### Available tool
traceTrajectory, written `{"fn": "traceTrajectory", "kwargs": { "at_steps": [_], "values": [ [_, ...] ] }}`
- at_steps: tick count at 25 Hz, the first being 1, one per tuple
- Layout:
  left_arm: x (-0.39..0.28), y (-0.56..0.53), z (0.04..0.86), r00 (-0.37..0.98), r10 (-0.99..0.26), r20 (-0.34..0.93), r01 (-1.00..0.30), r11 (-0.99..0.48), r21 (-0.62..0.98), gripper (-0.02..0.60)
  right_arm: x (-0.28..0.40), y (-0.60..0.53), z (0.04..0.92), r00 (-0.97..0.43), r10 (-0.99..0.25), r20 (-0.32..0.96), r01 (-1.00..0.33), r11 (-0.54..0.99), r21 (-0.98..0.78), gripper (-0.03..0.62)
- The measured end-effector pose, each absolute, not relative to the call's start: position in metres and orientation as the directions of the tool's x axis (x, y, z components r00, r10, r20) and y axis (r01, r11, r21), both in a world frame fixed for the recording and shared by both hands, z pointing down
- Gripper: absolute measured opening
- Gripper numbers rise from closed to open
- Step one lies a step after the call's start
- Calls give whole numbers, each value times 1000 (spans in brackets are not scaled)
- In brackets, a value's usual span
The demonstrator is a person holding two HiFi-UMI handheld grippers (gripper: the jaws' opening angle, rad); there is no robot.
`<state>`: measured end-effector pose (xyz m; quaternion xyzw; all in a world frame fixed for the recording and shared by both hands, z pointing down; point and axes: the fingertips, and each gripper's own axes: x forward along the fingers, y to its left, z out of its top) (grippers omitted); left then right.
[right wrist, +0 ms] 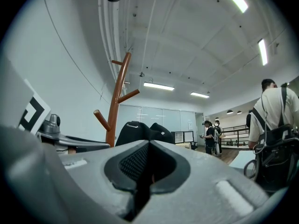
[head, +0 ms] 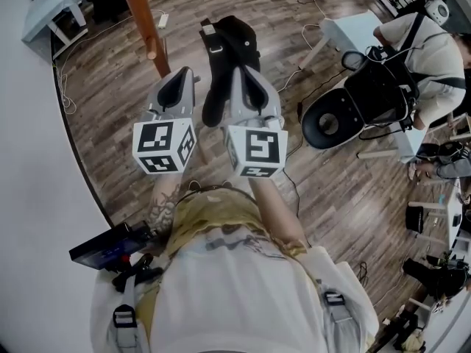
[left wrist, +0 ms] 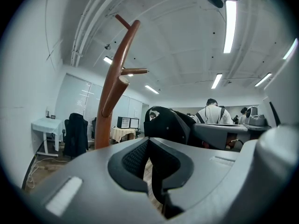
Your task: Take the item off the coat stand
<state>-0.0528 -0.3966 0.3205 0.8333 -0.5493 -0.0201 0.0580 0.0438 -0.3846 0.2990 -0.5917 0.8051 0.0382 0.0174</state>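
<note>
Nearest, the right gripper (right wrist: pixel 148 143) clamps the black fabric bag (head: pixel 224 39), already clear of the brown wooden coat stand (head: pixel 140 6) at far left, so removal looks done. The left gripper (left wrist: pixel 148 140) is closed and apparently empty.

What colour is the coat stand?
The coat stand is reddish-brown, clearest in the left gripper view.

Bag (head: pixel 224 46) right of coat stand (head: pixel 145 20)

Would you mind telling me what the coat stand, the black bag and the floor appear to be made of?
Coat stand: probably wood, with a smooth reddish-brown finish and a soft sheen; it has branch-like pegs with cut ends.
Black bag: looks like matte fabric, perhaps nylon; it folds and sags softly.
Floor: wood-look planks with visible grain and seams; real wood or laminate, I cannot tell.
</note>
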Motion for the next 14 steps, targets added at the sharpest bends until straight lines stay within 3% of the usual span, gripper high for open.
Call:
{"fn": "traceTrajectory", "kwargs": {
  "at_steps": [14],
  "values": [
    [-52, -397, 323, 404, -914, 35, -909, -397, 125, -3, 43, -384, 300, -302, -950, -73, -953, 301, 31, 2]
  ]
}}
